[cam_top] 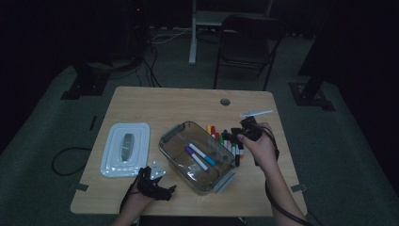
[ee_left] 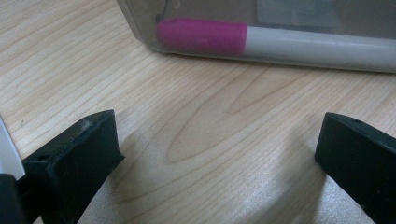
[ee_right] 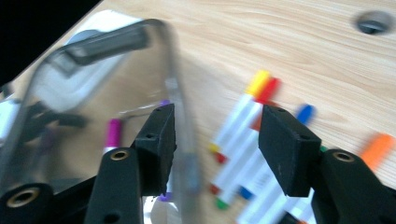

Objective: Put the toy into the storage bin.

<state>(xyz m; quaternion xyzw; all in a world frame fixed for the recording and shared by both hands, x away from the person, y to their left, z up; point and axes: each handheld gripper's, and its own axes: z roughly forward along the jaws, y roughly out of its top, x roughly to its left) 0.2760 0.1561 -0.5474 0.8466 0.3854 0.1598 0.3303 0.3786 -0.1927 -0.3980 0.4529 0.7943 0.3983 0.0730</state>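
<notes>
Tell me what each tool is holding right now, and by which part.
Nothing is held. The left tool stands open over bare table. The right tool has an empty gap, above the loose markers beside the clear container.

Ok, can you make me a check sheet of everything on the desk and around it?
Surface: wooden table, hole near its far edge.
Job's things: clear bin with two markers inside; loose markers in a row beside it on the right.
Clutter: white lid lying left of the bin; white strip near the far right corner.
Grippers: left gripper resting low on the table, jaws wide, nothing between; right gripper above the marker row, jaws apart, nothing between.
Cables: one from the right gripper, more on the floor.
Surroundings: dark room, folding chair behind the table.
</notes>
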